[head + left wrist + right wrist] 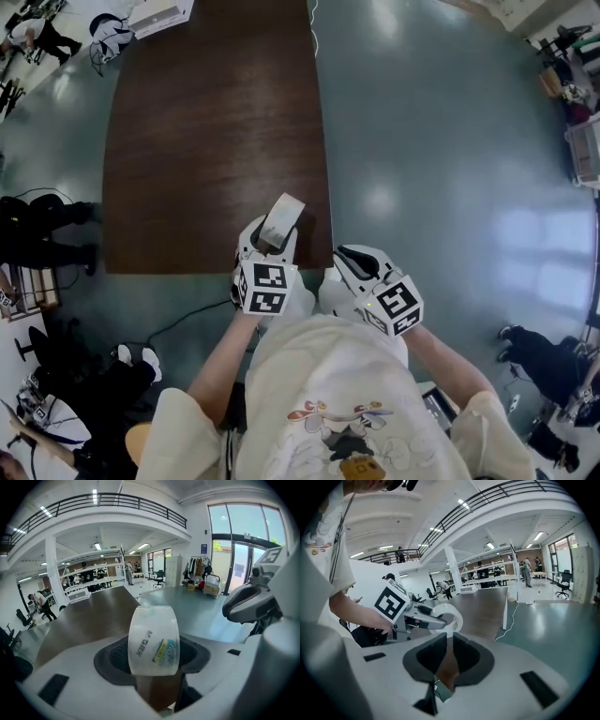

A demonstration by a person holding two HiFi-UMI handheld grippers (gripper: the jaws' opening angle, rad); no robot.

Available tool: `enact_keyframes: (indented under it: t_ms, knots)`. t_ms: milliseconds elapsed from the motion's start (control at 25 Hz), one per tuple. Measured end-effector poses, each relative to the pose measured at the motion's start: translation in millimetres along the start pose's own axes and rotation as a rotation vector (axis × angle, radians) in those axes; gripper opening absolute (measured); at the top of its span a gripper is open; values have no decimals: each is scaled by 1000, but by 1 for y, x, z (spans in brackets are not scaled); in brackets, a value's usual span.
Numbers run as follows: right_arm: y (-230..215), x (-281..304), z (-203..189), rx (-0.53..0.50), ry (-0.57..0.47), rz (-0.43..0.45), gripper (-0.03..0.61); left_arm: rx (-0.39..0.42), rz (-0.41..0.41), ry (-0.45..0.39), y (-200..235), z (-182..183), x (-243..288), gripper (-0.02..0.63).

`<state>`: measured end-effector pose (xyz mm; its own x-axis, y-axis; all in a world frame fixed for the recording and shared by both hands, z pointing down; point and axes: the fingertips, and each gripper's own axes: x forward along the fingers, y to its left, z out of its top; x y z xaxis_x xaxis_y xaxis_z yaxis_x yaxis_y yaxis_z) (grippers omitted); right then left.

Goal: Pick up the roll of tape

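The grey-green floor (441, 141) is the largest thing and lies open along the whole right side of the table, with clutter only at its far right edge and its left margin. One dark brown wooden table (216, 122) stands ahead of the person. Its top is bare except for a white box (161, 14) at the far edge, so there is free room across nearly the whole surface. Its near edge runs just in front of the two grippers, and its right edge drops off to open floor. The person's pale shirt (347, 403) fills the bottom of the head view, close behind both grippers. At the left margin a figure in dark clothes (42, 230) stands beside the table, and another dark-clothed figure (544, 356) is at the lower right, well apart from the table. A black cable (183, 319) trails over the floor below the table's near left corner, and a thin white cable (314, 23) hangs by the far right corner. The left gripper (274, 236) is over the table's near right corner and is clenched on the one roll of tape (281, 220). This clear roll stands on edge between the pads and is held up off the top. The right gripper (354, 258) is just beside it, past the table's near right corner, jaws a narrow slit apart and empty.
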<state>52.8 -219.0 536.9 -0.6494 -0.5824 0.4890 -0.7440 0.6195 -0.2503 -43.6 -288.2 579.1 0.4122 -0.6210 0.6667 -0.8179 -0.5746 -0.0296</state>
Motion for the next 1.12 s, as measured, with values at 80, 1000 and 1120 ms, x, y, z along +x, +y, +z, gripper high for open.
enact_keyframes:
  t_ms: [80,1000,1120]
  knots:
    - [2,0,3,-9,-12,0,35,0,10,-12,2,4,-14,232]
    - [22,-21,12,-64,-65,-15,6,-55,17,-31,-36,-7,-98,232]
    - [27,-11,7,-61,-62,-16,6,-47,15,-30,-30,-15,-99,232]
